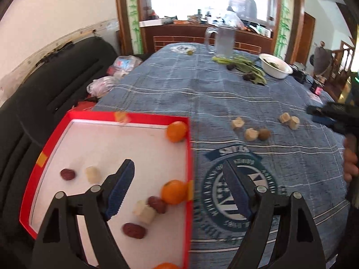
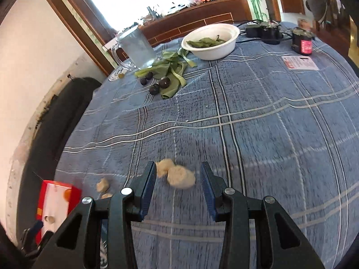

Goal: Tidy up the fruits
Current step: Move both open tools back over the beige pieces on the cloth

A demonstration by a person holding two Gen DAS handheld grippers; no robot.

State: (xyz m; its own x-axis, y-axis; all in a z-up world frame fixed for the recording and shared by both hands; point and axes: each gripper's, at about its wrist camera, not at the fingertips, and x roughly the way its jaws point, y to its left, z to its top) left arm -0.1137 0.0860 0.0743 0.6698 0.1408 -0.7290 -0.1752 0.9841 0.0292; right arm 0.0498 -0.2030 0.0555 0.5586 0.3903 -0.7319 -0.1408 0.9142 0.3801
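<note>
i'm midway through sorting fruit into the red tray [image 1: 188,157], which sits at the lower left of my left wrist view and already holds tangerines [image 1: 176,131], dark red dates [image 1: 134,230] and a few pale peeled pieces [image 1: 147,213]. my left gripper [image 1: 179,192] is spread wide with nothing between its pads, straddling the tray's right wall, so i judge it has let something go there. my right gripper [image 2: 178,188] is partly open and empty, its fingers framing two beige peeled pieces [image 2: 180,177] on the blue plaid cloth [image 2: 258,112] at lower centre; they lie beyond the fingertips and no pad touches them. next i need to lower the right fingers around the nearer piece, close gently so it isn't crushed, and carry it to the tray. the left view alone shows the tray's contents and a brown round fruit [image 1: 264,134] among the loose pieces; the right view alone shows the dark plums [image 2: 163,82] by the greens near the white bowl [image 2: 211,49].
</note>
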